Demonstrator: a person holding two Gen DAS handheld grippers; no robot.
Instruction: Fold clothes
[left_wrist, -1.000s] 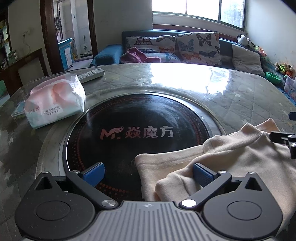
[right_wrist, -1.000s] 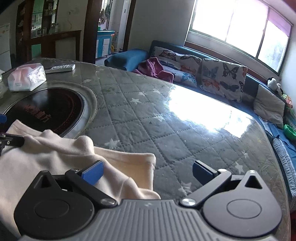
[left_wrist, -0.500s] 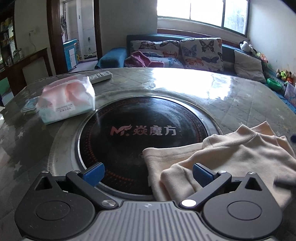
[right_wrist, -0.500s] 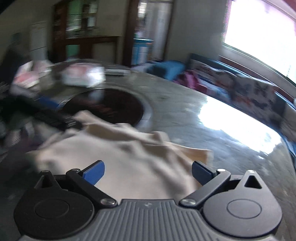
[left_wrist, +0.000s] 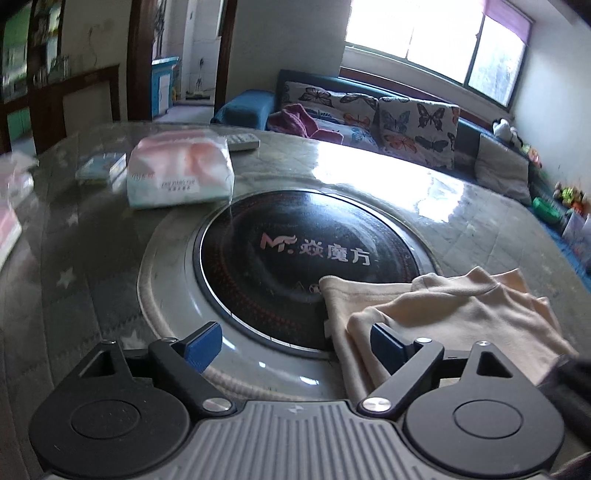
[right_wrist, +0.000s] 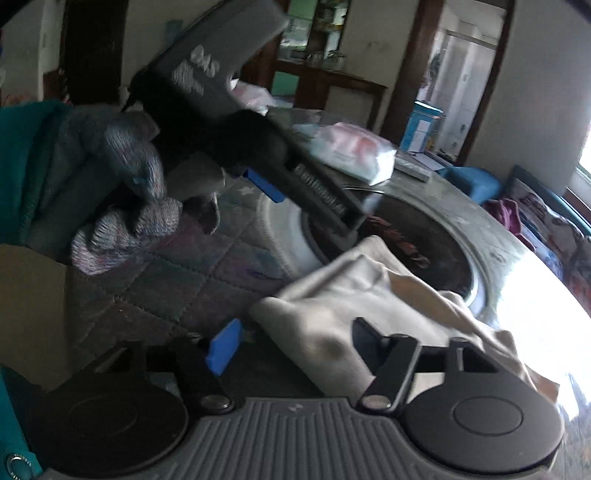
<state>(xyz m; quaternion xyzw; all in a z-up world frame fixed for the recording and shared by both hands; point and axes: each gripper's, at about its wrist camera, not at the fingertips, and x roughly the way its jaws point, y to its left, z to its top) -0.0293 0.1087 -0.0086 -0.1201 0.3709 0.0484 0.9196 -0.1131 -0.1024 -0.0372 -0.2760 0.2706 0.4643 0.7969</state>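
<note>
At the lower right of the left wrist view, your cream garment (left_wrist: 439, 314) lies bunched on the desk (left_wrist: 92, 266), its left edge overlapping the black round cooktop (left_wrist: 288, 258) set into the desk's middle. Your left gripper (left_wrist: 295, 341) has its jaws apart and closing; the right blue pad sits at the garment's near fold, the left pad is over the pale ring around the cooktop, and no cloth is pressed between them. In the upper left of that frame a pink-and-white tissue pack (left_wrist: 181, 173) rests on the desk, with a remote control (left_wrist: 242, 142) just behind it. A sofa with butterfly cushions (left_wrist: 388, 118) runs along the far wall under the window.

In the right wrist view, which is blurred, the garment (right_wrist: 354, 295) fills the centre and lower right. Your right gripper (right_wrist: 291, 345) also has its jaws closing, with a corner of the cloth lying between them; the right finger is against the fabric, the left blue pad is off its edge, so it is not yet clamped. In the upper left of that frame you can see your left hand (right_wrist: 125, 192) in a knitted glove gripping the handle of the other gripper, whose fingers reach toward the garment's far edge over the cooktop (right_wrist: 413, 236). The tissue pack (right_wrist: 351, 151) sits beyond.
</note>
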